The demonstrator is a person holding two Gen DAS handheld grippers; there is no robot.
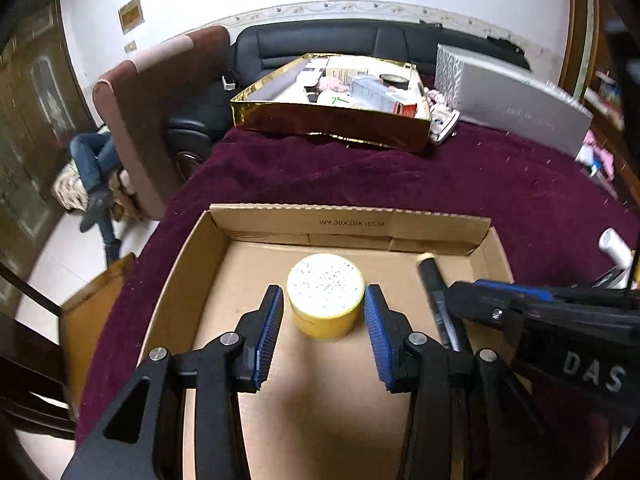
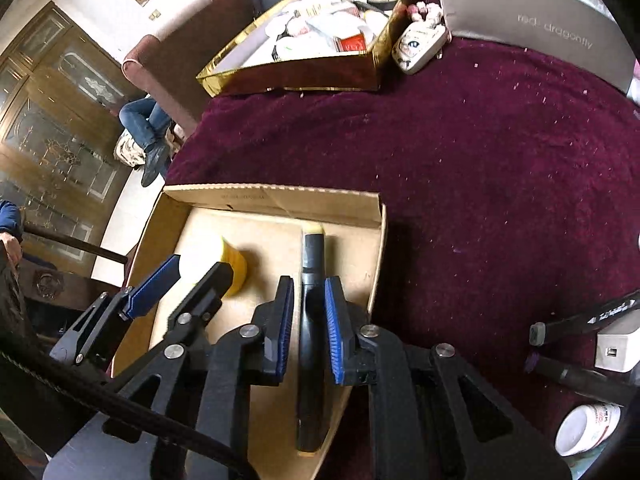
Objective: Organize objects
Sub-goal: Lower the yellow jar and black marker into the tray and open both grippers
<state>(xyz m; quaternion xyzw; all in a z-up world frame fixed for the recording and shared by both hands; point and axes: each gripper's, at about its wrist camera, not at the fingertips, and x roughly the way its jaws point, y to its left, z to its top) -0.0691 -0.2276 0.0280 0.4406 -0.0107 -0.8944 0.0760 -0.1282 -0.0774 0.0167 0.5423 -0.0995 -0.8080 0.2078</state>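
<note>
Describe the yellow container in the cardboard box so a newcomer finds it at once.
On the maroon cloth, find the open cardboard box nearest the camera. Inside stands a short yellow container with a speckled white top, flanked by the left tool; its neighbour is a long black marker.

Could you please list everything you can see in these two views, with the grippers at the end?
cardboard box: one, brown, open, near on the cloth
yellow jar: one, white speckled lid, inside the cardboard box
black marker: one, yellowish tip, inside the cardboard box
gold box: one, full of mixed items, far end
grey box: one, lettered, far right
cloth: one, maroon, covering the table
white bottle: one, lying at right
markers: two, dark, at right
sofa: one, black, behind
left gripper: jaws either side of the jar, contact unclear
right gripper: shut on the marker
</note>
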